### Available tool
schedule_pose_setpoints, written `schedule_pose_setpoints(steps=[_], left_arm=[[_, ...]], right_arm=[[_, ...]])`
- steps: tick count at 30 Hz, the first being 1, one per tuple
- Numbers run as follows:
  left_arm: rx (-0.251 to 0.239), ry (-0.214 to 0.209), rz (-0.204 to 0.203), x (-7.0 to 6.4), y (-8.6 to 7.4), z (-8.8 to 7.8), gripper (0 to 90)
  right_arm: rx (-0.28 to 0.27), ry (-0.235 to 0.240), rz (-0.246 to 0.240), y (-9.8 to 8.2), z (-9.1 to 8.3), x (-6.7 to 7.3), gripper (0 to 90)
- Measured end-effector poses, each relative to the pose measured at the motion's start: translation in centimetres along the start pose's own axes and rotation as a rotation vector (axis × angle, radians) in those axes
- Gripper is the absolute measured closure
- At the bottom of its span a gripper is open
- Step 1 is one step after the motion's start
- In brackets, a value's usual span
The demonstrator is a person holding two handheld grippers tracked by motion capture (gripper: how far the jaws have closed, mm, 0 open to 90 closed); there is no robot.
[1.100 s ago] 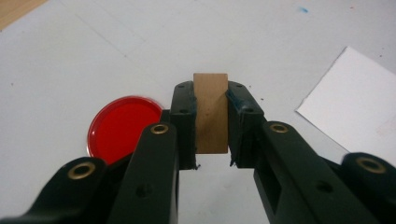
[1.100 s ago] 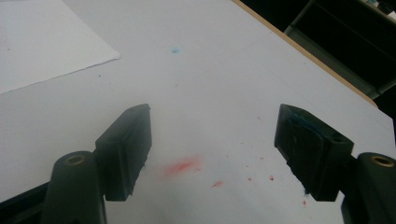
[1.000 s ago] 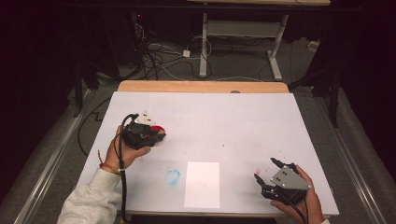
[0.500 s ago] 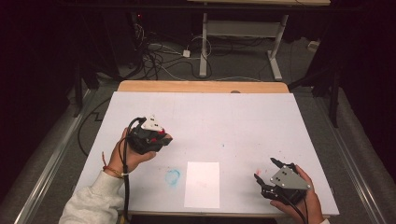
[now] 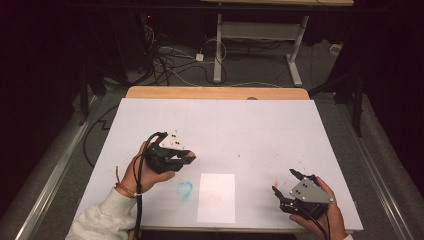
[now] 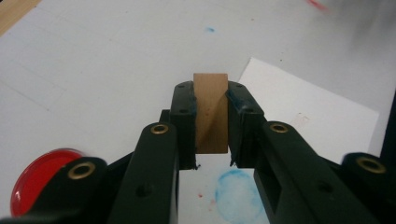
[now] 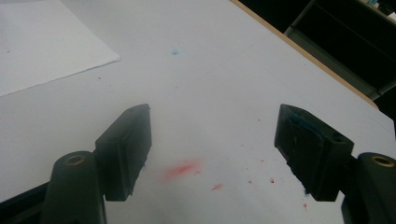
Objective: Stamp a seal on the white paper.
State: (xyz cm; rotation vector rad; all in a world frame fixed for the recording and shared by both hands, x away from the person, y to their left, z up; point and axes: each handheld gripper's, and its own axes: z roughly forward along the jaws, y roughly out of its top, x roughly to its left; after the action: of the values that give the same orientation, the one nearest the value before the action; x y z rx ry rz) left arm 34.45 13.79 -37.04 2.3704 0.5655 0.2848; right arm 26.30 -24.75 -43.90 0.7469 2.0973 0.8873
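On the stained white table (image 5: pixel 280 130), paper sheet (image 5: pixel 216 197).

White table (image 5: pixel 310 130), paper sheet (image 5: pixel 216 197)

The table (image 5: pixel 260 125) is evenly lit from above and reads as the one bright area in the high view; the floor and room around it fall off into near black. Shadows on the white surface are faint and soft. In the left gripper view the wooden block (image 6: pixel 211 112) is sharp, while the far right corner smears into blur. The right gripper view is slightly soft, its red smudge (image 7: pixel 183 169) hazy, with no glare.
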Motion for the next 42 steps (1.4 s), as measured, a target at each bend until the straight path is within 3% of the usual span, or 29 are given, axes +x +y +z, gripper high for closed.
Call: schedule_pose_setpoints(steps=[17,25,32,42], left_arm=[[0.122,-0.119,0.133,-4.6,0.9,3.4,73.5],[0.169,-0.173,0.168,-6.0,0.8,5.2,73.4],[0.198,-0.188,0.178,-6.5,0.6,6.7,73.3],[0.242,-0.169,0.187,-6.7,0.0,8.7,73.1]], right_arm=[[0.003,0.011,-0.012,0.0,-0.1,0.2,28.1],[0.005,0.017,-0.014,0.0,0.0,0.3,28.0],[0.008,0.018,-0.015,0.0,0.1,0.3,28.0],[0.013,0.022,-0.02,0.0,0.1,0.3,28.1]])
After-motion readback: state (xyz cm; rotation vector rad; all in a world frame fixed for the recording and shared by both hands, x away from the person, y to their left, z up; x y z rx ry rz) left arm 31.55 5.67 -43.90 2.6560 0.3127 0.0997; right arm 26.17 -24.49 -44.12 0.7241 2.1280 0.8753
